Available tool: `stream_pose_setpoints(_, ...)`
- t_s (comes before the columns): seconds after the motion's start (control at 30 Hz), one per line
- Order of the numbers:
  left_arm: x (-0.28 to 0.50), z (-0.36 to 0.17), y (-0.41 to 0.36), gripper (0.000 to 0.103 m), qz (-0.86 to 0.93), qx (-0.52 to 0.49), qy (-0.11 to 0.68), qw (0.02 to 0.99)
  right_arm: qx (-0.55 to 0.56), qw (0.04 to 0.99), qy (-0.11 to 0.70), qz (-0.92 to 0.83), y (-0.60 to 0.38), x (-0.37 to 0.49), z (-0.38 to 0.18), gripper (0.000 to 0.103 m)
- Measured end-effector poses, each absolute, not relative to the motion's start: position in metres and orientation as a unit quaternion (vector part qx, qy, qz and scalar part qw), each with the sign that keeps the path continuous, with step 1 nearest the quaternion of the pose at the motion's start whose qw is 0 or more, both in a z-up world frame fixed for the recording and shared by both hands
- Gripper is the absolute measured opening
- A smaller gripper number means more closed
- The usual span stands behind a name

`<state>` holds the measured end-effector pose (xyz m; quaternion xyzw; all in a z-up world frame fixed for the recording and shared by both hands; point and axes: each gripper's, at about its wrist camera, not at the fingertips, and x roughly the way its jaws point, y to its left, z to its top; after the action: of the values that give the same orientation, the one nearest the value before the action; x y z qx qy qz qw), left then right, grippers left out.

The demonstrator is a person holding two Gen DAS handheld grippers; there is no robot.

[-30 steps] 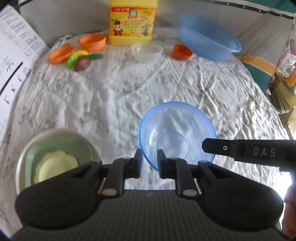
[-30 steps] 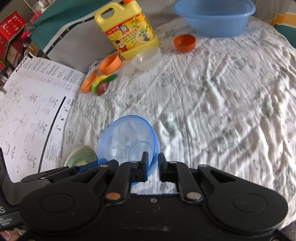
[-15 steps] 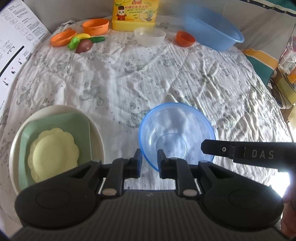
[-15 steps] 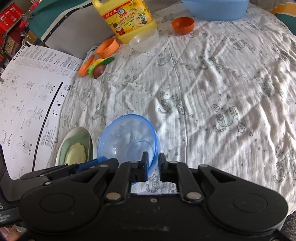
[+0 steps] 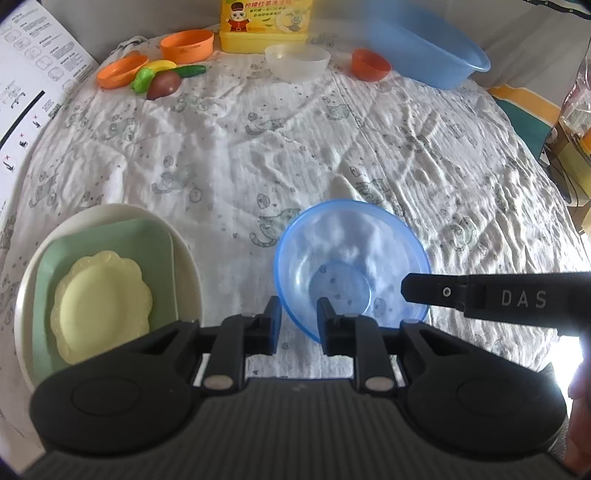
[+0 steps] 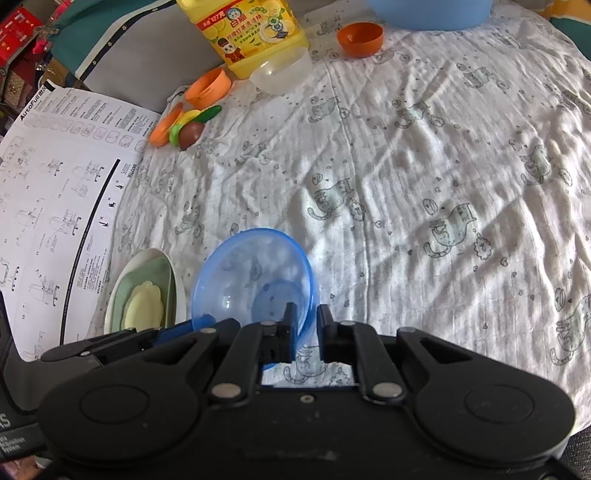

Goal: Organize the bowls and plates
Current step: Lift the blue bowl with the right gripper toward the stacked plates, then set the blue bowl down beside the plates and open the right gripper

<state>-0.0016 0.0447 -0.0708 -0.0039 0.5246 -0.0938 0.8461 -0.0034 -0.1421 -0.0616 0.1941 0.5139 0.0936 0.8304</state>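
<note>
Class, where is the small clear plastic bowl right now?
In the left wrist view, the small clear plastic bowl sits at the table's far edge, before the yellow detergent bottle, left of the small orange bowl.

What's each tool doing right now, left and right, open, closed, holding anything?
Left tool: closed on the near rim of the blue bowl.
Right tool: closed on the same blue bowl's rim, at its right side.

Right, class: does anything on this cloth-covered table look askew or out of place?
Yes: the translucent blue plastic bowl is tilted, its rim pinched by both the left gripper and right gripper. Toy vegetables sit among the orange dishes.
</note>
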Motion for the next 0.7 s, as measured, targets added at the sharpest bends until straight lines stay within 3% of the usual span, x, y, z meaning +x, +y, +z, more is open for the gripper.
stream_pose_setpoints(0.27, -0.004, -0.067, 0.047, 0.022, -0.088, 0.002, 0.517, 0.851, 0.192, 0.834, 0.509, 0.091, -0.142, -0.004, -0.06, 0.013)
stream_pose_setpoints(0.33, -0.005, -0.065, 0.047, 0.029, -0.086, 0.004, 0.513, 0.854, 0.187, 0.838, 0.504, 0.088, -0.142, -0.006, -0.058, 0.015)
stream_pose_setpoints(0.4, -0.008, -0.062, 0.047, 0.037, -0.083, 0.007, 0.506, 0.859, 0.181, 0.846, 0.494, 0.084, -0.142, -0.008, -0.053, 0.034)
stream_pose_setpoints(0.47, -0.01, -0.057, 0.047, 0.045, -0.08, 0.012, 0.496, 0.864, 0.171, 0.855, 0.483, 0.082, -0.141, -0.01, -0.048, 0.038)
stream_pose_setpoints(0.53, -0.013, -0.053, 0.047, 0.065, -0.076, 0.016, 0.485, 0.871, 0.168, 0.86, 0.474, 0.083, -0.141, -0.012, -0.044, 0.052)
stream_pose_setpoints(0.57, -0.015, -0.049, 0.048, 0.071, -0.072, 0.02, 0.477, 0.876, 0.168, 0.864, 0.467, 0.083, -0.142, -0.013, -0.041, 0.068)
stream_pose_setpoints(0.6, -0.017, -0.046, 0.048, 0.086, -0.068, 0.023, 0.469, 0.88, 0.166, 0.869, 0.46, 0.081, -0.142, -0.013, -0.038, 0.083)
stream_pose_setpoints(0.63, -0.019, -0.042, 0.05, 0.099, -0.063, 0.024, 0.459, 0.886, 0.161, 0.875, 0.449, 0.079, -0.142, -0.015, -0.034, 0.087)
stream_pose_setpoints(0.7, -0.024, -0.035, 0.055, 0.103, -0.055, 0.019, 0.44, 0.896, 0.153, 0.884, 0.436, 0.076, -0.143, -0.017, -0.026, 0.1)
